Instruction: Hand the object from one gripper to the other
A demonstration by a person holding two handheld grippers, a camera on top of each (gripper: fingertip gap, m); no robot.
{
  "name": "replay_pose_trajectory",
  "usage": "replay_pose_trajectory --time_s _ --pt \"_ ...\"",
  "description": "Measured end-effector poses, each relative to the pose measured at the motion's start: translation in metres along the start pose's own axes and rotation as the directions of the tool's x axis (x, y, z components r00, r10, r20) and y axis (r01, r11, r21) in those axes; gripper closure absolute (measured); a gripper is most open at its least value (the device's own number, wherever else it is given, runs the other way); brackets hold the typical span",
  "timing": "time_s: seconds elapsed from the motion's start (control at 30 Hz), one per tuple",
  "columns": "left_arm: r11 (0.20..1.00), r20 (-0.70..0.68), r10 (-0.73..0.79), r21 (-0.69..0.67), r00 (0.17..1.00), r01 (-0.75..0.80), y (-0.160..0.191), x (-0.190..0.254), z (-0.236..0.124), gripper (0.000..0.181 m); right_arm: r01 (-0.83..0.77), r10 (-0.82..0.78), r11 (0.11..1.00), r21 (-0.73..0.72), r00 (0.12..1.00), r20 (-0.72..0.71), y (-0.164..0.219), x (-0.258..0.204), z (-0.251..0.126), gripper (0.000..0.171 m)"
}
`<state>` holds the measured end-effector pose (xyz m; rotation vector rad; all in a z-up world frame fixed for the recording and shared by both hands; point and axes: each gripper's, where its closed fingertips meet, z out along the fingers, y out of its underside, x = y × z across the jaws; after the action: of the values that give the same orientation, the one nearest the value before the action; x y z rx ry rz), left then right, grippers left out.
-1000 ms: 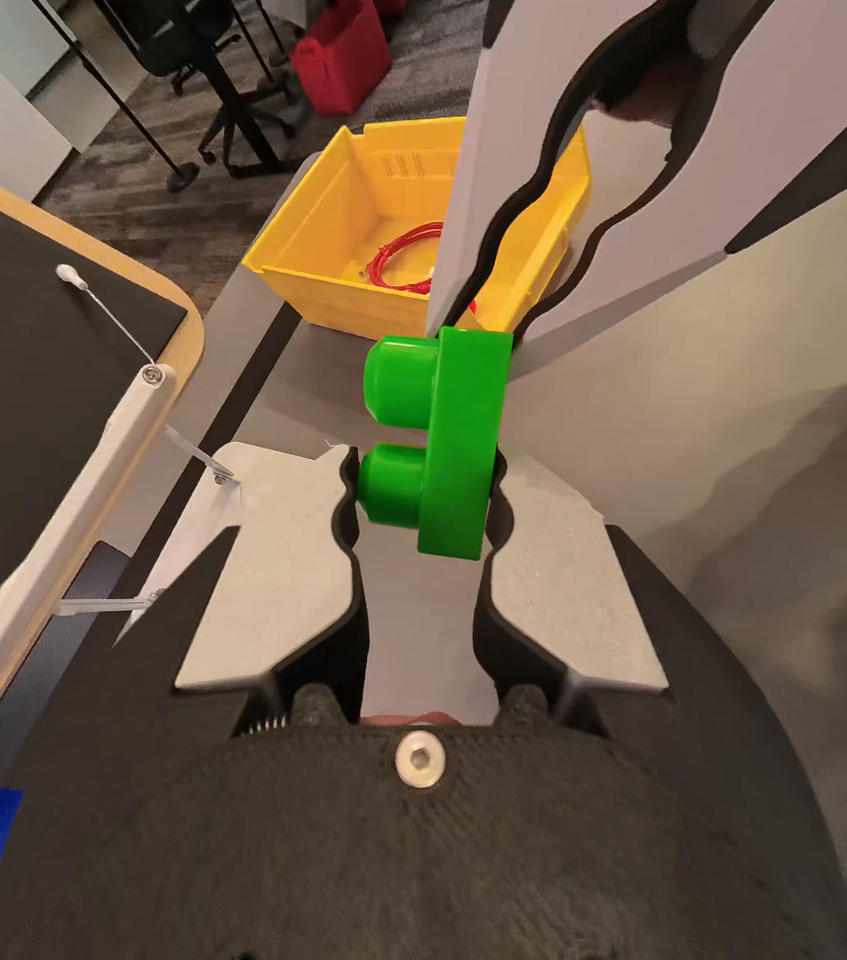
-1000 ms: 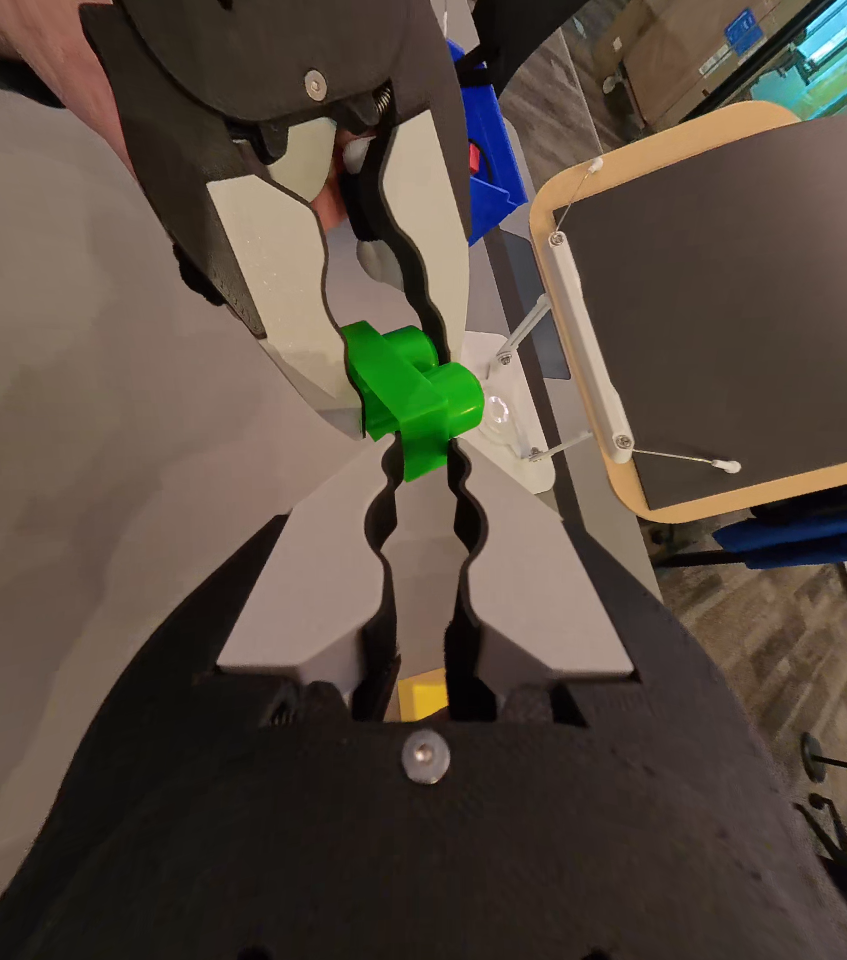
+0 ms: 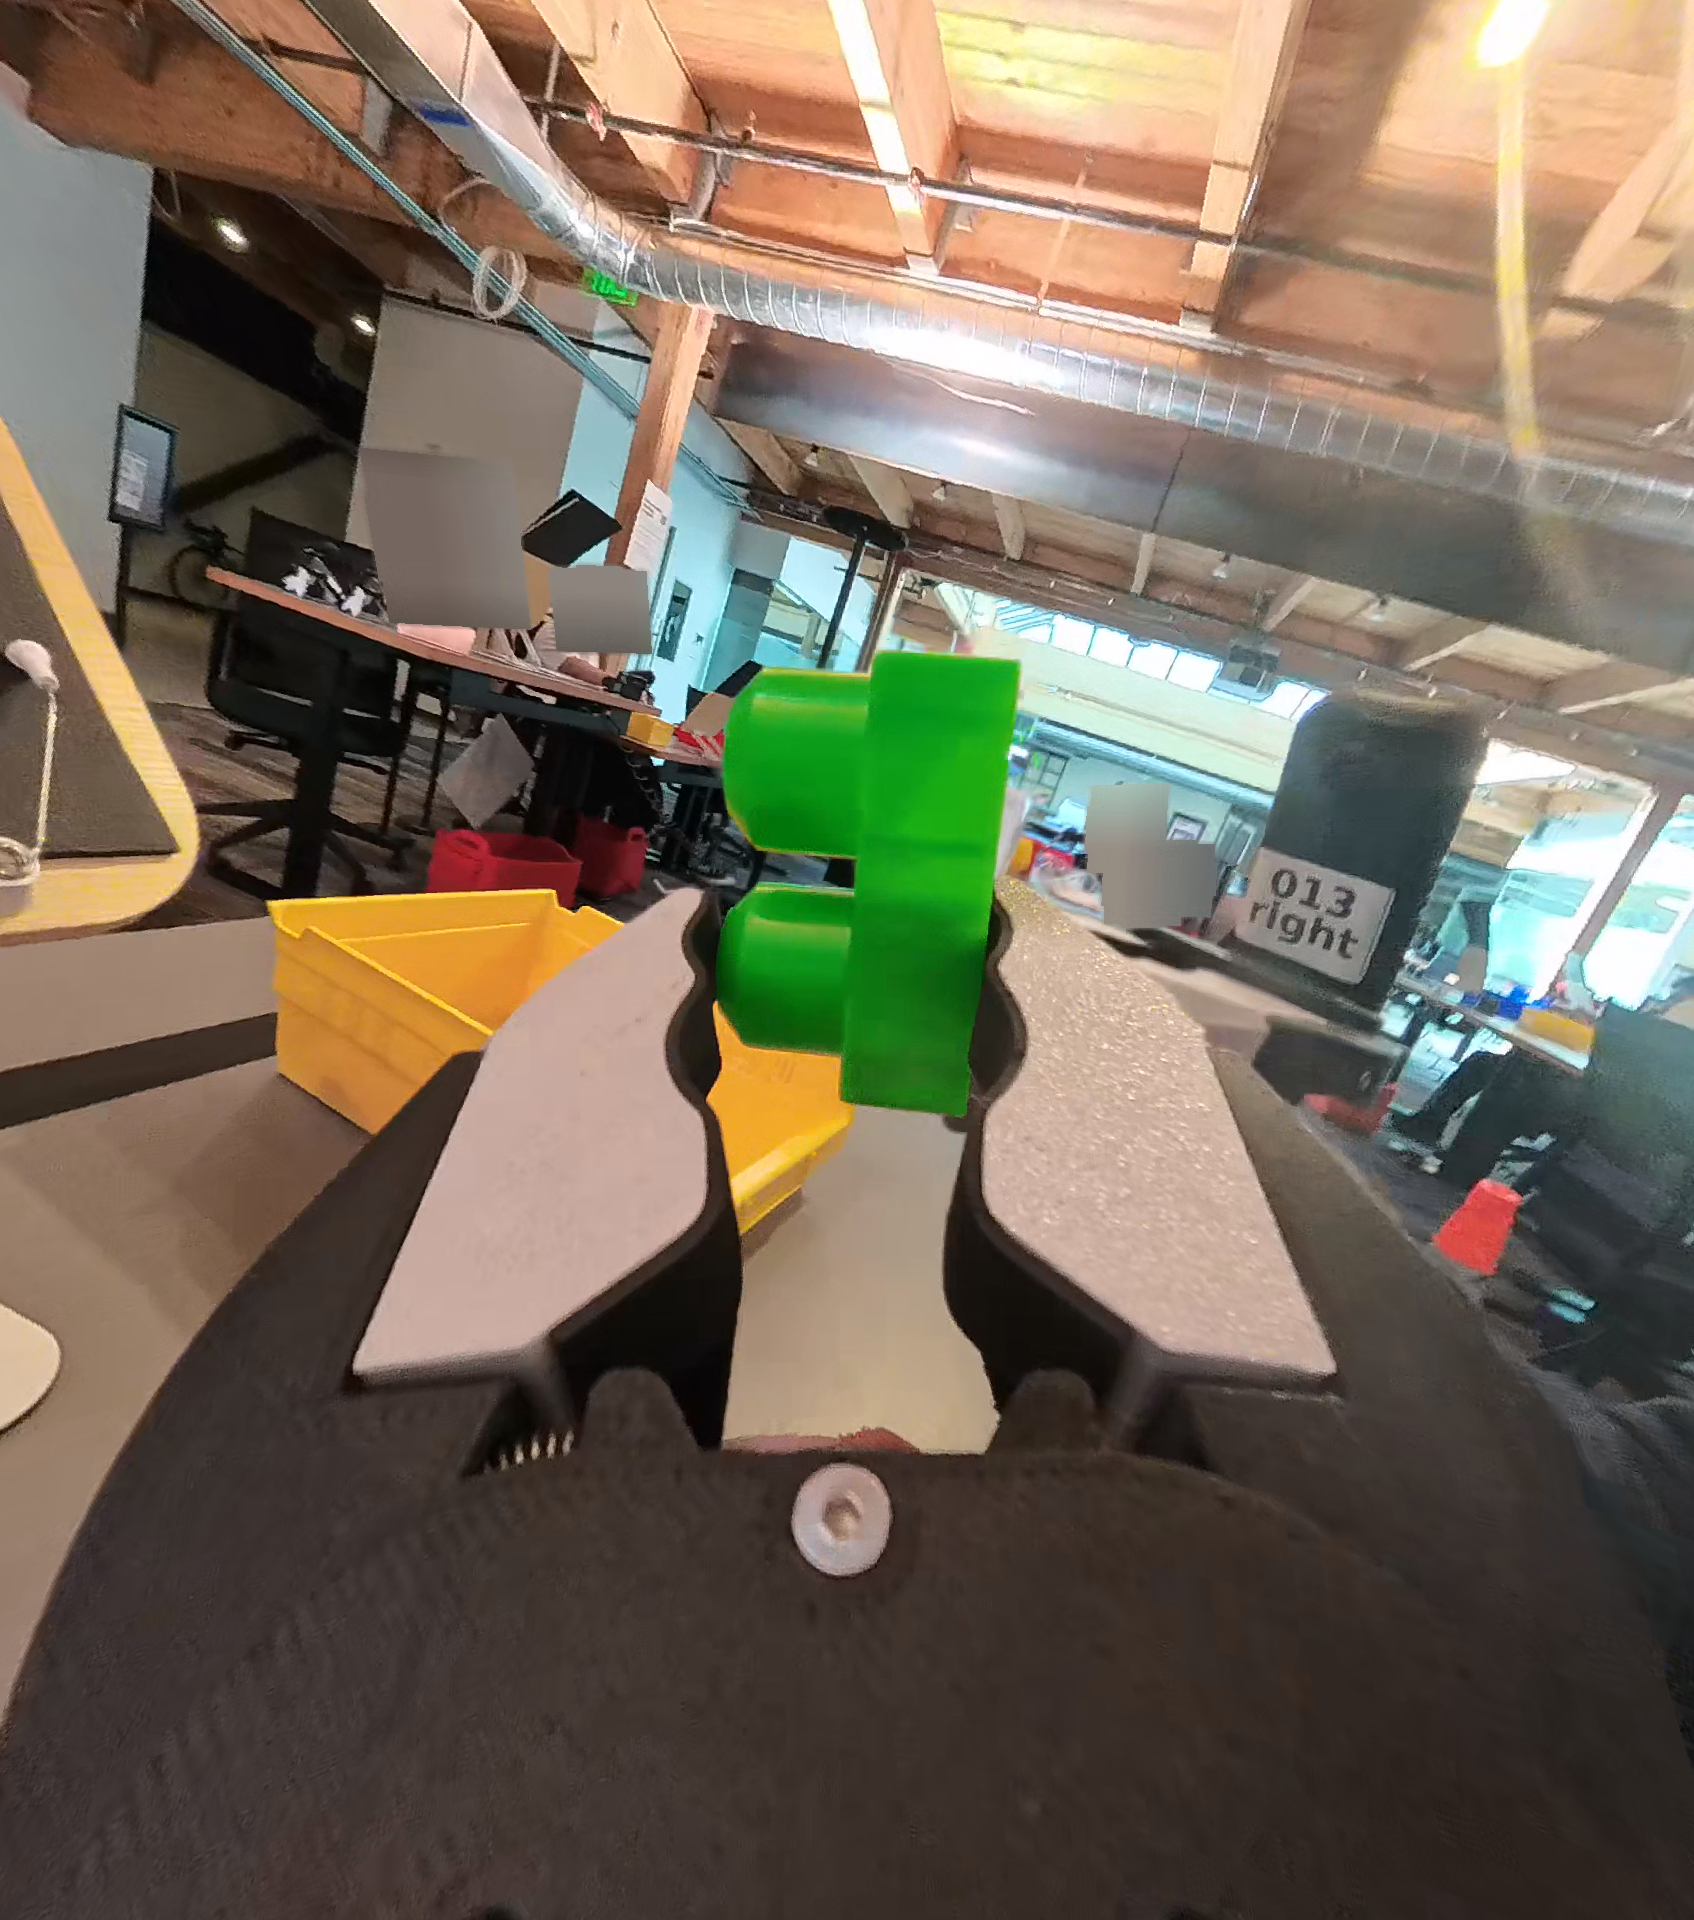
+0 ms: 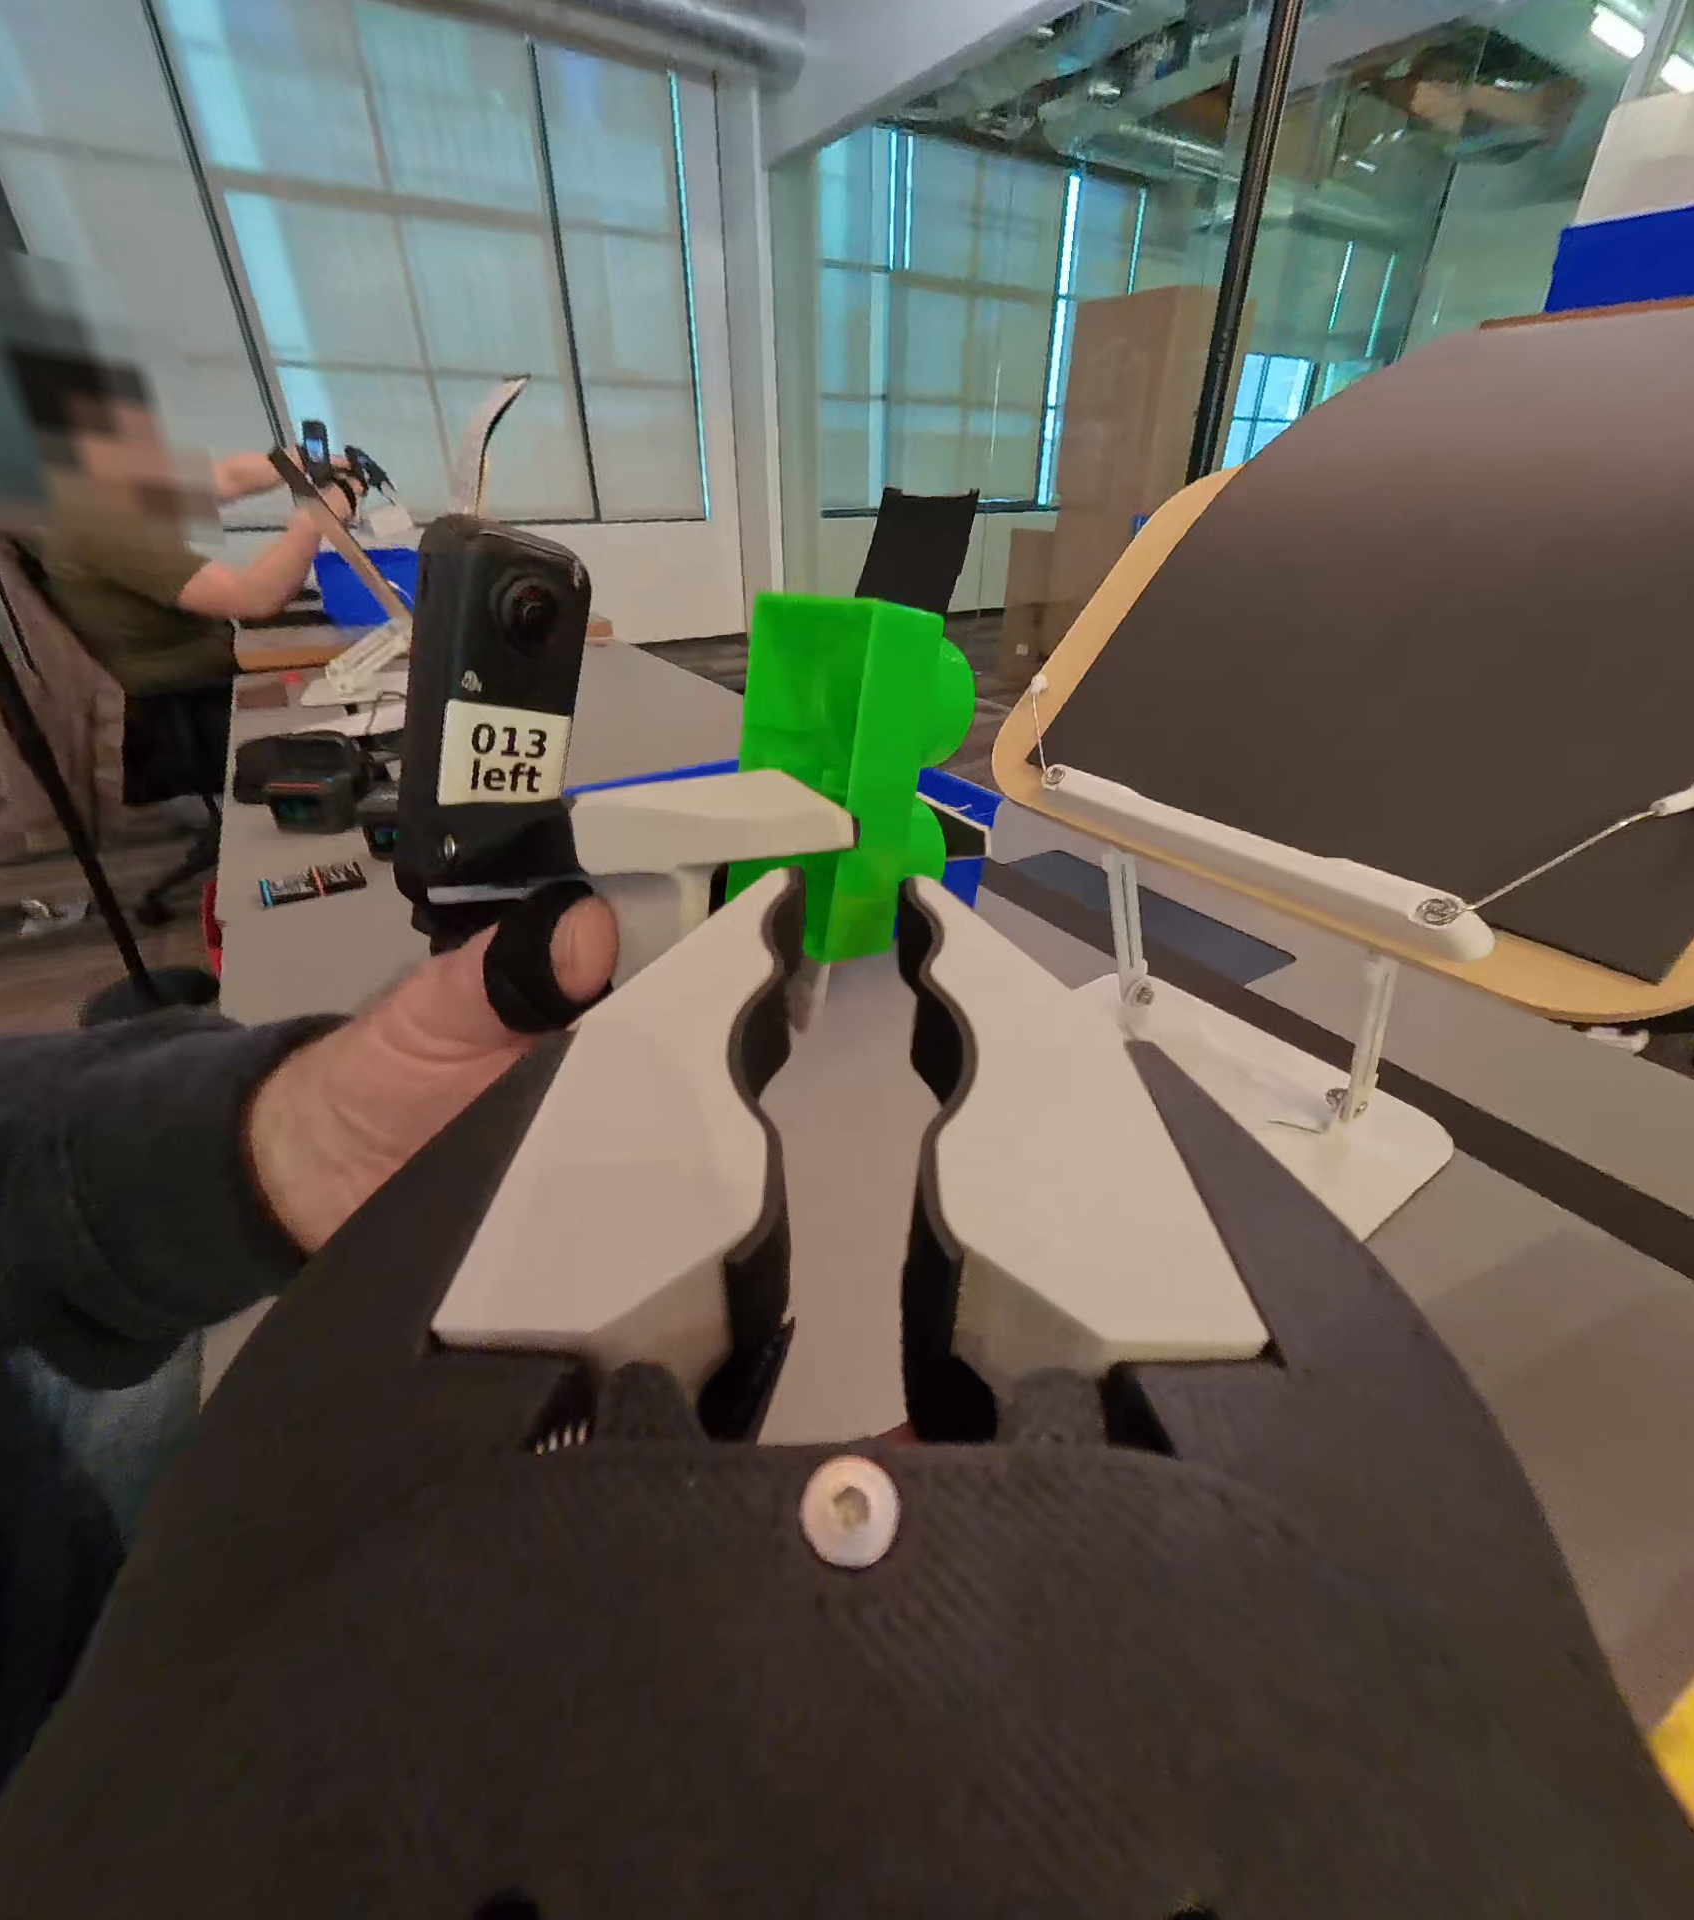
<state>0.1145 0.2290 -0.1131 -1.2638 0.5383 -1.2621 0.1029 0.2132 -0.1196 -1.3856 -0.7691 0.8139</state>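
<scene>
Both grippers have swung up from pointing down at the grey desk [image 3: 95, 1195] to roughly level, so the room and ceiling now fill the background. The green plastic block with two round studs [image 3: 910, 883] has risen with them, clamped in the left gripper [image 3: 848, 987]. The right gripper [image 4: 848, 914] no longer meets the left one head-on. It now crosses it at an angle, its fingertips flanking the block's lower edge. In the left wrist view its fingers have left the block's top, and only its black camera body [image 3: 1362, 831] shows, off to the right.
</scene>
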Motion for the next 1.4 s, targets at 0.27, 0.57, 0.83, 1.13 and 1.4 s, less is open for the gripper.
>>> replay_pose_trajectory --time_s 0.27,0.57,0.83,1.13,1.4 --pt "0.995 0.1 0.095 0.018 0.99 -0.098 0.005 -0.005 0.0 0.135 0.044 -0.045 0.999 -0.014 0.992 -0.116 0.006 0.009 0.004 0.168" --pt "0.993 0.123 0.116 0.002 0.986 -0.117 0.006 -0.007 0.002 0.135 0.27 -0.287 0.956 -0.117 0.945 -0.159 0.008 0.015 0.004 0.171" --pt "0.957 0.162 0.27 -0.154 0.949 -0.246 -0.016 -0.003 -0.007 0.115 0.607 -0.661 0.738 -0.293 0.739 -0.134 -0.005 0.033 -0.01 0.171" --pt "0.839 0.056 0.304 -0.489 0.951 -0.24 -0.008 0.0 -0.004 0.112 0.882 -0.943 0.294 -0.37 0.331 0.04 -0.017 0.022 -0.01 0.171" --pt "0.865 -0.019 0.134 -0.485 0.991 -0.127 0.007 0.008 -0.002 0.135 0.924 -0.972 0.19 -0.332 0.225 0.071 -0.017 0.012 -0.011 0.171"
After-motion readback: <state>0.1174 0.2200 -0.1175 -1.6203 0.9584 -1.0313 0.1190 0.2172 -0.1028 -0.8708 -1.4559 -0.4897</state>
